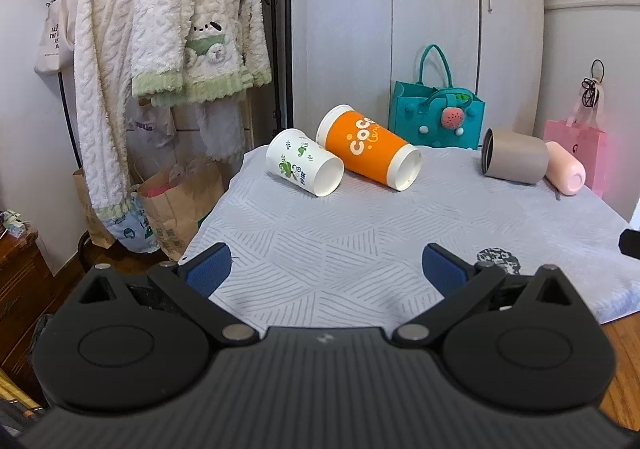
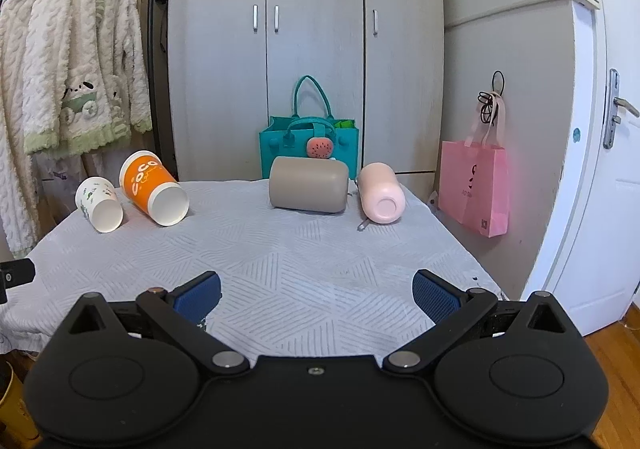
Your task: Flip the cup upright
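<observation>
Approach step: left gripper (image 1: 326, 269) and right gripper (image 2: 316, 295) both wide, empty, near table (image 2: 280, 269) front edge; four cups lie sideways along back edge, next reach to one.

Soft even daylight, sharp focus, strong fisheye bending at edges.

An orange cup (image 1: 368, 147), a white cup (image 1: 304, 163) printed with green leaves, and a grey line-patterned cloth (image 1: 360, 233) were seen.

My left wrist view looks from the near-left table (image 1: 320, 233) edge. My right looks straight on. Both share four cups lying far back.
</observation>
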Tool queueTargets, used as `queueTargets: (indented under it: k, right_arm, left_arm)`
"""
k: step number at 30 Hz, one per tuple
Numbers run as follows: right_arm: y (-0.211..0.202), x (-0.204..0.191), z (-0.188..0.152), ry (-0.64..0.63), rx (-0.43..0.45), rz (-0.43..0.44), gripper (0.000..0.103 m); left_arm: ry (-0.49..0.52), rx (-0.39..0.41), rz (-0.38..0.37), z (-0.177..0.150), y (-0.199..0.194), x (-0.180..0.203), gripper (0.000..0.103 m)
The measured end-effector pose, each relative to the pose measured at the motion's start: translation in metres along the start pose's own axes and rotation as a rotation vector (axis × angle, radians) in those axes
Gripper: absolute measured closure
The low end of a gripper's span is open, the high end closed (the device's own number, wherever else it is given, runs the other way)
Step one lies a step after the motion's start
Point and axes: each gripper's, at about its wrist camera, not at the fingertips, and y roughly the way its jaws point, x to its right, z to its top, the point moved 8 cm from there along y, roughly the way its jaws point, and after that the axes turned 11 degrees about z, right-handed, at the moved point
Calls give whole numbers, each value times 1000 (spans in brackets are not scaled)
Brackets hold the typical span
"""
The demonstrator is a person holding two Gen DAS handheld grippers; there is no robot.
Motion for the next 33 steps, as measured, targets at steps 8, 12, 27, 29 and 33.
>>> queueTargets:
  k: [8, 12, 27, 29, 33]
  right_arm:
    - [1, -5, -3, 2, -9, 24, 0]
    - [2, -6, -4, -1, -11, 26, 0]
    - [0, 0, -4, 9, -9, 14, 0]
    - [1, 1, -4, 18, -11, 11, 0]
    - [2, 2, -6, 46, -24, 30, 0]
  left_arm:
    - [19, 7, 3, -2, -3, 1, 0]
    - [18, 6, 1, -2, -3, 1, 0]
    - [21, 28, -5, 1, -9, 4, 0]
    - [14, 26, -6, 2, -8, 3, 0]
    - [-17, 19, -5, 5, -8, -3, 0]
